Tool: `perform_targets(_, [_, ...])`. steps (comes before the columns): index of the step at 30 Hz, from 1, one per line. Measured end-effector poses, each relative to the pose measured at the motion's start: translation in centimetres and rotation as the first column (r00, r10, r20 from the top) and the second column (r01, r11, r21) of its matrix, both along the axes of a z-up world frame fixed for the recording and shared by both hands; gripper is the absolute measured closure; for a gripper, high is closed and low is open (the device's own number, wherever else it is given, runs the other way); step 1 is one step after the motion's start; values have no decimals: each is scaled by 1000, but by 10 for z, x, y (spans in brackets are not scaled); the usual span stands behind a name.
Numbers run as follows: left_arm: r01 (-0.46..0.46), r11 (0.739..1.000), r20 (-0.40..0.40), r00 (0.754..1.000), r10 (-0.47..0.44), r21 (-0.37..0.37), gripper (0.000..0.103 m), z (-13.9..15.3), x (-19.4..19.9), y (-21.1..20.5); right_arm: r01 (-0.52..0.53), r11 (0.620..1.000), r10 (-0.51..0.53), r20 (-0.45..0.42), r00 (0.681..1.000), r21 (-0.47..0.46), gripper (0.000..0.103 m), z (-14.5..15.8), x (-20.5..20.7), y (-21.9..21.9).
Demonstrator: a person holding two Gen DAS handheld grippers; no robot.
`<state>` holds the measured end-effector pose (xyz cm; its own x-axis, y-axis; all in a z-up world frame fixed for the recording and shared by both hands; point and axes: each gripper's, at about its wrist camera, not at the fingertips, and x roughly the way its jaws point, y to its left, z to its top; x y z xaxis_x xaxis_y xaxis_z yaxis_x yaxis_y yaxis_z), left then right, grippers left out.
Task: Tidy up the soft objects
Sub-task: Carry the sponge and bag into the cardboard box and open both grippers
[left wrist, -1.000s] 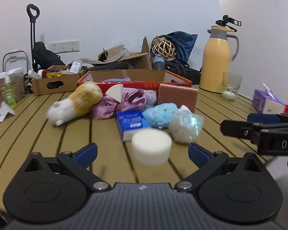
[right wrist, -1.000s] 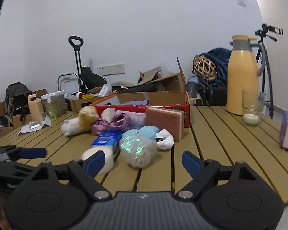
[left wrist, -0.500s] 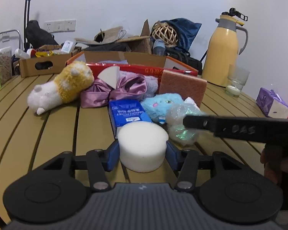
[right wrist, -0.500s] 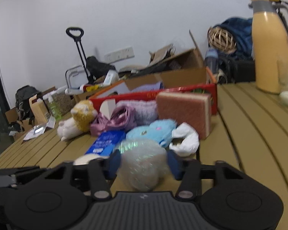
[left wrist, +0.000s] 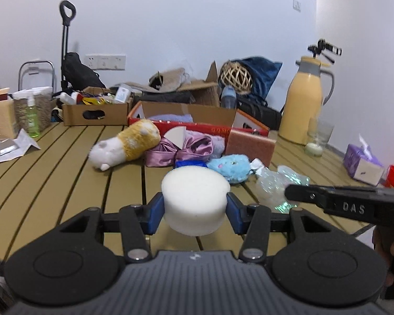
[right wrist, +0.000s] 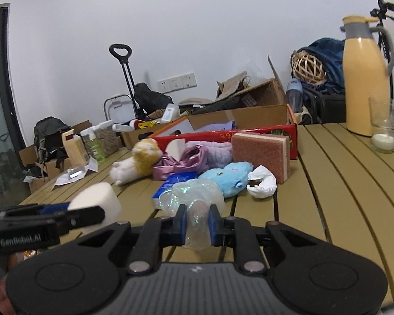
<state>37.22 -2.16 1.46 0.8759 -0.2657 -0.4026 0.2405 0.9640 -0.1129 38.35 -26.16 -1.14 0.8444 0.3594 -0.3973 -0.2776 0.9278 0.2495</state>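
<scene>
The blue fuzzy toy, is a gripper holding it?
No, the blue fuzzy toy lies free on the table.

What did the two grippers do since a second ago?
The left gripper closed on the white round sponge and lifted it off the table. The right gripper has just been closing on the shiny clear bag, squeezing it. The yellow plush, blue plush and red box stayed put.

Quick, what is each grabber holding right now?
Left gripper: shut on the white round sponge.
Right gripper: just closed, its fingers squeezing the shiny clear bag.
</scene>
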Motion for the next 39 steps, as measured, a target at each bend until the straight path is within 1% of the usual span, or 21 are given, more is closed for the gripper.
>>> perform_targets(4, [16,998,39,999,-13,-58,52,10,-31,11,30,999,-29,30,999,-33,87,13,-35,1])
perform_targets(6, [22,997,59,998,-17,-71,52,15,-41,17,56,996,-54,35,998,-68,87,18,-48,2])
perform_targets(7, [17,998,55,998,-13,-62,52,17,-42,17,64,995,-61,42,997,-73,87,21,-54,1])
perform_targets(9, [1,1000,52,999,0,-27,52,21,-43,13,73,996,-69,73,995,-50,87,26,-66,-4])
perform_targets(11, [-6,999,67,998,8,-32,52,23,-44,12,76,997,-73,87,994,-22,87,29,-74,-10])
perform_targets(13, [0,999,71,997,4,-50,52,24,-42,11,63,998,-62,76,995,-2,87,30,-73,-15])
perform_targets(15, [8,999,66,998,-5,-43,52,24,-32,7,42,999,-44,59,997,32,87,30,-67,-21])
perform_targets(17, [28,998,61,998,-25,-50,52,30,-14,5,31,998,-35,53,998,57,87,31,-58,-27])
perform_targets(19, [58,996,73,996,-53,-65,52,39,8,3,32,998,-35,53,998,56,87,33,-42,-31])
perform_targets(21, [82,995,95,993,-75,-65,52,50,36,-1,34,999,-36,59,998,42,87,38,-21,-35])
perform_targets(23, [93,994,112,990,-88,-48,52,60,67,-8,39,999,-41,72,997,27,87,45,4,-38])
perform_targets(25, [107,993,114,988,-101,-47,52,68,100,-12,36,999,-37,90,995,11,87,53,32,-44])
perform_targets(27, [128,990,102,987,-122,-54,52,74,142,-18,38,999,-36,98,995,-23,87,62,67,-49])
perform_targets(29, [144,987,71,988,-139,-64,52,78,186,-27,45,998,-41,70,997,-54,87,68,111,-56])
perform_targets(32, [149,988,23,989,-148,-42,51,84,259,-51,45,996,-43,21,999,-82,87,71,185,-67])
perform_targets(35, [145,988,9,989,-145,51,51,78,325,-82,31,996,-37,-63,997,-86,87,70,271,-76])
perform_targets(36, [153,984,-15,988,-153,88,51,73,351,-93,23,995,-32,-89,995,-98,86,68,295,-75])
perform_targets(37, [143,984,-30,990,-141,104,51,69,369,-100,23,993,-36,-117,992,-112,86,65,320,-73])
perform_targets(38, [144,982,-52,989,-138,124,51,62,387,-110,31,988,-51,-134,990,-149,86,61,343,-70])
perform_targets(39, [131,984,-91,989,-121,120,51,55,410,-118,31,978,-63,-148,987,-208,86,56,365,-63])
